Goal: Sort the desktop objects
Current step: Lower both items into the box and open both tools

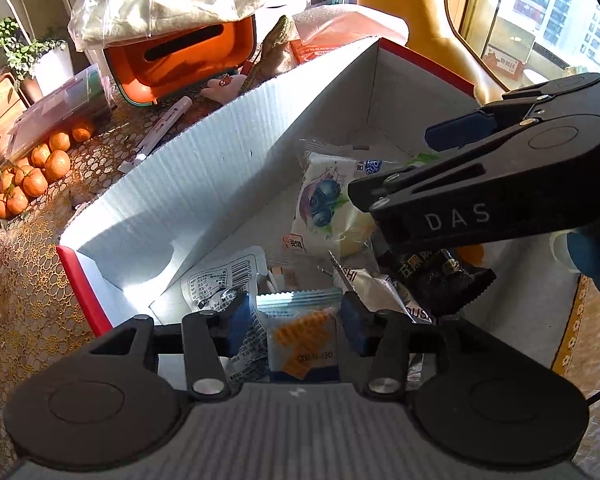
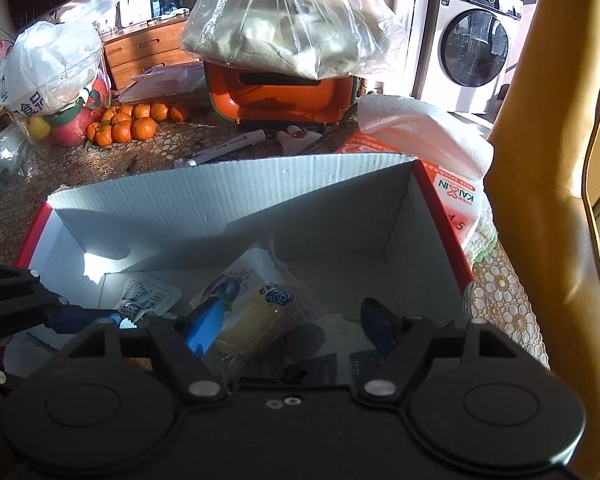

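Both claws tilt steeply down into the white-lined box [image 1: 204,184]: the left claw [image 1: 296,320] stands partly apart around a small orange-printed packet [image 1: 300,340] at 6 o'clock, pads clear of it, while the right claw [image 2: 292,320], wide, hovers over the blueberry packet [image 2: 252,300]. Its pads empty, it reads "DAS" from the left view, and the wrappers' small print stays illegible.

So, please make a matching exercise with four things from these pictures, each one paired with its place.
Things:
1. blueberry-print snack packet
2. pile of orange tangerines
3. clear plastic bag of cloth
4. white pen-shaped tube

Places:
a. on top of the orange container
b. inside the white corrugated cardboard box
c. on the lace tablecloth, just behind the box
d. on the tablecloth beside red apples

Pairs: 1-b, 2-d, 3-a, 4-c
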The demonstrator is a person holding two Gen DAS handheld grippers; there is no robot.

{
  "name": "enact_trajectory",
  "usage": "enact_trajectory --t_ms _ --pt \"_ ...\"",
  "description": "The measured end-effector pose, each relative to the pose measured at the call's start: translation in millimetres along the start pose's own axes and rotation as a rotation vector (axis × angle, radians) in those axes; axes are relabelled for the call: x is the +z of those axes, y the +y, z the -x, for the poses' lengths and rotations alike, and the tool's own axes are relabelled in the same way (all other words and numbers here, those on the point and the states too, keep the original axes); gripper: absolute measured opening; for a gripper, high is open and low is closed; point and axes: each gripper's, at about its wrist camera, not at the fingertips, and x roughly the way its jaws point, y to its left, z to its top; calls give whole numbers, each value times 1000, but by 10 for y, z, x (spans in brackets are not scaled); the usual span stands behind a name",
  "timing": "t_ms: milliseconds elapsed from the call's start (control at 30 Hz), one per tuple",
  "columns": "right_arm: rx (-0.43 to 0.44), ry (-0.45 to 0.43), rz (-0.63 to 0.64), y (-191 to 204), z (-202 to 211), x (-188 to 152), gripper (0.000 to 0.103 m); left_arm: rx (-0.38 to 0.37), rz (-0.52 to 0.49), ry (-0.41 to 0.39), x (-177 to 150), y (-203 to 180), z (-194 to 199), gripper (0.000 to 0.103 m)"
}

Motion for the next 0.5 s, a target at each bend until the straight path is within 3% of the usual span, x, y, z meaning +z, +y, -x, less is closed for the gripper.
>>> enact_trajectory --t_ms 200,300,500 --pt "7 -26 -8 13 178 -19 77 -18 22 -35 -60 -23 186 51" --pt "7 -37 -10 31 274 -22 77 -19 40 -51 -90 -4 279 62" --pt "0 -53 -5 113 472 -46 77 -20 72 -94 -195 63 526 62"
